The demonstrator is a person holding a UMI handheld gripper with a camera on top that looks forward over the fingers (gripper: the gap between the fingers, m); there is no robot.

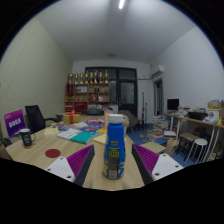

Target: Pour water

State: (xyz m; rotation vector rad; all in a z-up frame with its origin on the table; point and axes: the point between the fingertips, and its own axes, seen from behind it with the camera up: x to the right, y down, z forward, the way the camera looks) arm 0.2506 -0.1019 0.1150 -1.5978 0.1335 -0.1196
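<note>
On the surface [60,150], left of the gripper [113,160], stands a dark cup [26,137], the likely target. Carry the bottle [115,146] over it upright, then tilt slowly. The bottle stands between the purple pads [80,158]; whether both press on it I cannot tell.

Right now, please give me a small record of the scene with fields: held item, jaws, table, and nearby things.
held item: a bottle with a blue cap and a colourful label, upright
jaws: the gripper has both jaws pressed on the bottle's sides
table: a wooden table lies under and beyond the bottle
nearby things: a dark cup and a red round coaster stand on the table, apart from the bottle
</note>
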